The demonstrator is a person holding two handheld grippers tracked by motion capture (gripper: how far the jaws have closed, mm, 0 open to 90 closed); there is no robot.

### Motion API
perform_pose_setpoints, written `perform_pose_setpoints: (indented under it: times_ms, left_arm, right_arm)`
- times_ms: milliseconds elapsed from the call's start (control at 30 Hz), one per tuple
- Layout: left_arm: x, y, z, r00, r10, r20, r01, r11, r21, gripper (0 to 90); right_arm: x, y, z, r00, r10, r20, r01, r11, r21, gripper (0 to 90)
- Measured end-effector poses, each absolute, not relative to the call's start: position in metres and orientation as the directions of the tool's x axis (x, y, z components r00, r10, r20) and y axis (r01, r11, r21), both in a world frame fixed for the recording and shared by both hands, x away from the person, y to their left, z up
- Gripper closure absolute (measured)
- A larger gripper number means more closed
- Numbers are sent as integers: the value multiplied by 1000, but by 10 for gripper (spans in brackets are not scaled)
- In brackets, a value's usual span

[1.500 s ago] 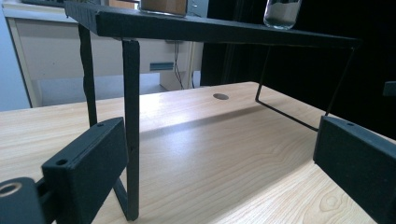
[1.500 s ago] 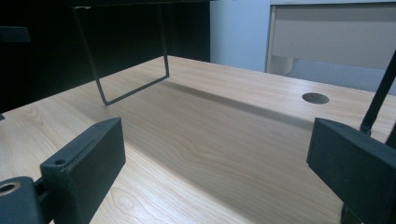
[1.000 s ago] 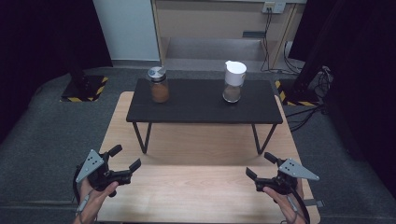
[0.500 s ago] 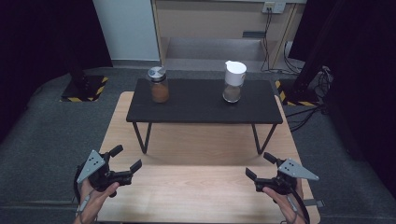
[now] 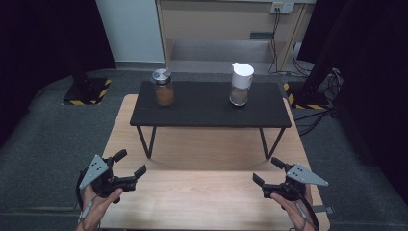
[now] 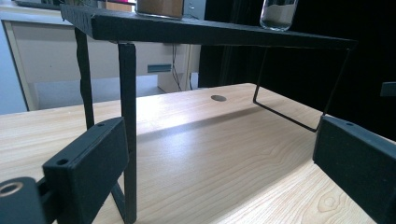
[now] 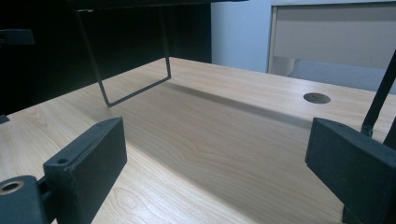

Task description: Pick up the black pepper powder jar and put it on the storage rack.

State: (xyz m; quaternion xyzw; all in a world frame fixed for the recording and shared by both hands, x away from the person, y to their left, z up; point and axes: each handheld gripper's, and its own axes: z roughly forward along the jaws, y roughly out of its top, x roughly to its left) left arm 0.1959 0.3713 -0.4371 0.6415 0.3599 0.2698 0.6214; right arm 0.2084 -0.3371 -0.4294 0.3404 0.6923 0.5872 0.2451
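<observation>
2 grippers hover low over the near edge of the wooden table point(image 5: 202, 192): the left gripper point(image 5: 130, 166) and the right gripper point(image 5: 267, 172), each with jaws spread wide and grasping nothing. Beyond them stands a black shelf point(image 5: 207, 113) on thin wire legs. On it, well apart, sit a jar with a metal lid point(image 5: 163, 87) at the left and a white-lidded jar point(image 5: 240, 84) at the right. Grey carpet point(image 5: 43, 139) surrounds the table, with dark curtains behind. In the left gripper view, both jars are cut off at the top edge.
</observation>
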Motion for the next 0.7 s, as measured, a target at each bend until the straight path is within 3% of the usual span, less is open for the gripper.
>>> perform_pose_setpoints:
  times_ms: [700]
  left_arm:
    - [196,371,-437,596,797,-100,125,31,992,24]
  right_arm:
    - [209,-337,-429,-651,756,62,183,77,980,60]
